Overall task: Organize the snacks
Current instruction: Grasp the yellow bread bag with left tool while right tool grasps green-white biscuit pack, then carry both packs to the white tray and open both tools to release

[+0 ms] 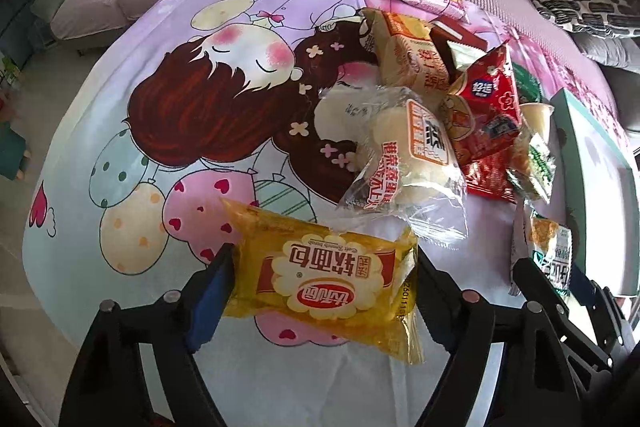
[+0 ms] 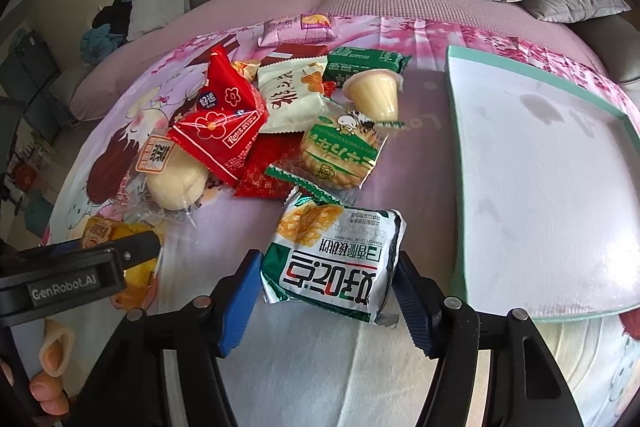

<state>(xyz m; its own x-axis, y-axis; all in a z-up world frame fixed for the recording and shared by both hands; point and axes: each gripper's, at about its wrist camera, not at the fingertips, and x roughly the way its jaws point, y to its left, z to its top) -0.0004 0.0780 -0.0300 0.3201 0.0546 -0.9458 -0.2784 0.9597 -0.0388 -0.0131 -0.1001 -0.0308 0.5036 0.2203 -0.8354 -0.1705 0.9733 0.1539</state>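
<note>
Left gripper (image 1: 322, 301) pinching the yellow bread packet (image 1: 324, 283), right gripper (image 2: 326, 301) clamped on green-white biscuit pack (image 2: 336, 263). Squeeze gently, lift straight, drop in teal-rimmed tray (image 2: 456, 155).

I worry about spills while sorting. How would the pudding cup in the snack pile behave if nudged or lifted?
The pudding cup lies tilted against other packets, so a nudge would probably roll it. Its smooth tapered wall looks slippery to pinch. The thin plastic may dent under a hard squeeze, though its lid appears sealed.
</note>
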